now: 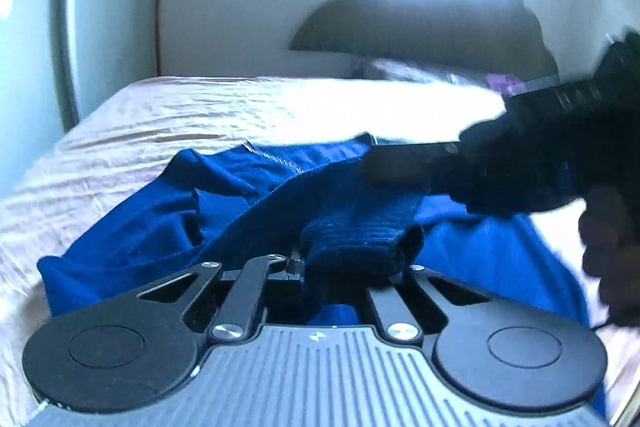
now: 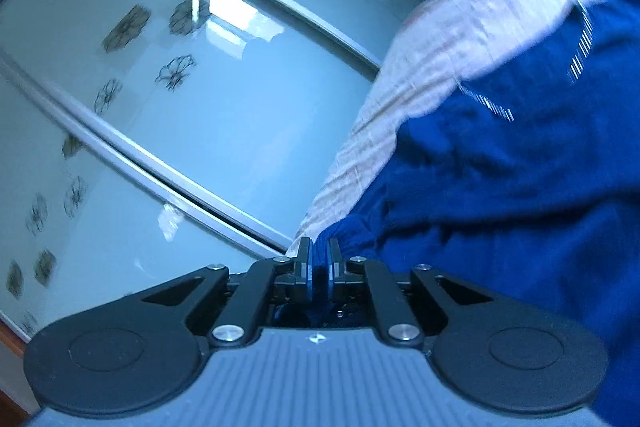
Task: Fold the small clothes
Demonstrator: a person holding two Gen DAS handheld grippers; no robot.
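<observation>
A blue knitted garment (image 1: 160, 211) is spread on the bed (image 1: 120, 131), its ribbed cuff (image 1: 360, 239) gathered toward the near edge. The left tool (image 1: 304, 269) is clenched on this cuff — a grip judged to let the sleeve be carried across the body for a fold. The right tool (image 2: 319, 267) is likewise clamped on a pinch of the garment's edge, apparently anchoring the cloth — both pads are covered by fabric.

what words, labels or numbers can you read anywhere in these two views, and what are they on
None can be read in either view.
The blue sweater shows only a row of pale stitch marks, not letters.
The glass wardrobe door carries flower drawings only.
</observation>
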